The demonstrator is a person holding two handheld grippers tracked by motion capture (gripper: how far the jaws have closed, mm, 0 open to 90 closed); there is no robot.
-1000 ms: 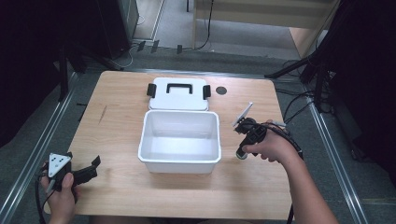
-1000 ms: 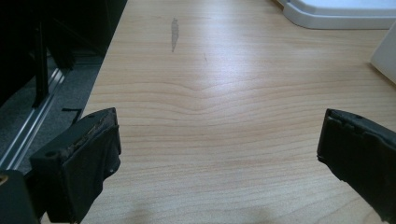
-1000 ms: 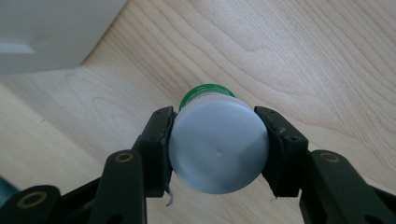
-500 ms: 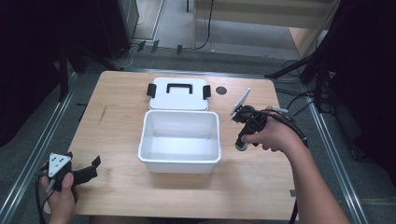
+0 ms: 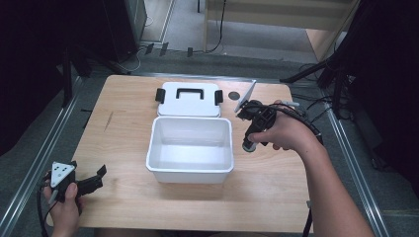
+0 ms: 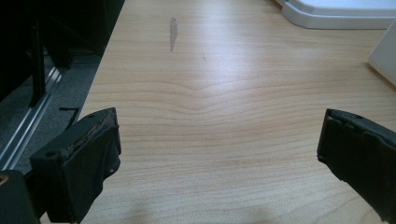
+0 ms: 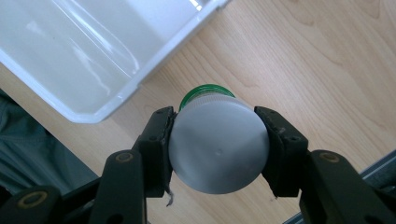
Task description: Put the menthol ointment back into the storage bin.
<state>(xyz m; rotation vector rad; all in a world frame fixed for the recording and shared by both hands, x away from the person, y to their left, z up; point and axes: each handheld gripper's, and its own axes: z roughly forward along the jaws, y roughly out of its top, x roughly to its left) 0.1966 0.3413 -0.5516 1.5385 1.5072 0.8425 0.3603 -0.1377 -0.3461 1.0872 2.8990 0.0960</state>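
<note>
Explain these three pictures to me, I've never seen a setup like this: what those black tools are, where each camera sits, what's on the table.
A person holds a two-jaw gripper in each hand. The high view looks down on a wooden table with an open white bin and its lid behind it. The other two cameras ride on the grippers. The left gripper rests open at the table's near corner, holding nothing. The right gripper is shut on a small grey-capped jar with a green rim, beside the bin.

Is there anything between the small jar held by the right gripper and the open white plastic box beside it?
Nothing visible. The right gripper holds the grey-capped, green-rimmed small jar above bare wooden table, beside the empty open white plastic box.
</note>
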